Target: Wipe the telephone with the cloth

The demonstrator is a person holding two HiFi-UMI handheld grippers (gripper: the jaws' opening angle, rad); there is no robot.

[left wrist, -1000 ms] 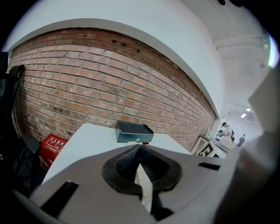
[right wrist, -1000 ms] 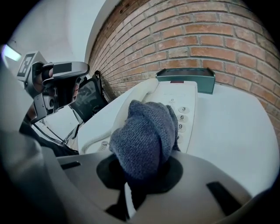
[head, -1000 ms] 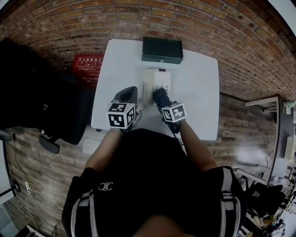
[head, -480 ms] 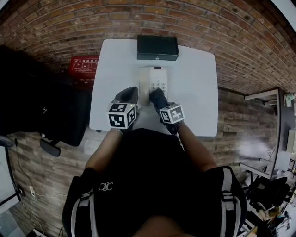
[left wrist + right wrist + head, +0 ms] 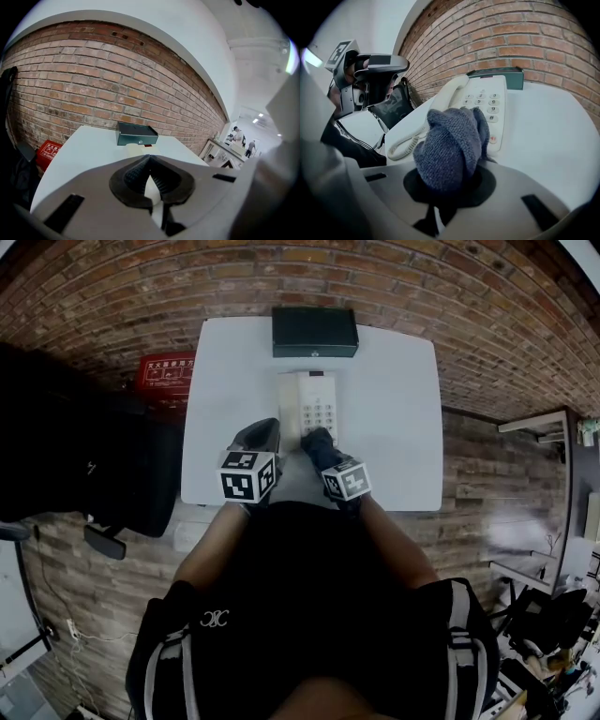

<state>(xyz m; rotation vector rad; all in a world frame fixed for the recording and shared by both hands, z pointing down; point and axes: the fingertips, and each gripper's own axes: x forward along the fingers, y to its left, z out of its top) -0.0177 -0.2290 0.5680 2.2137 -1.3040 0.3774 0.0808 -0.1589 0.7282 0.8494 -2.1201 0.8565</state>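
Note:
A cream telephone [image 5: 309, 407] lies in the middle of the white table [image 5: 394, 409], its handset [image 5: 449, 93] resting on the left side and a coiled cord [image 5: 399, 146] trailing off the near end. My right gripper [image 5: 322, 452] is shut on a bunched dark blue cloth [image 5: 449, 140]. The cloth [image 5: 315, 438] presses against the phone's near end, just below the keypad [image 5: 483, 104]. My left gripper [image 5: 261, 434] hovers left of the phone, jaws shut with nothing between them; the phone [image 5: 136, 149] shows beyond its tips [image 5: 149, 161].
A dark green box [image 5: 315, 332] stands at the table's far edge against the brick wall. On the floor to the left are a red box [image 5: 164, 373] and a black chair [image 5: 75, 427]. People stand far off in a room [image 5: 243, 140].
My right gripper has drawn the cloth back along the keypad toward me, to the phone's near end. The left gripper has stayed where it was.

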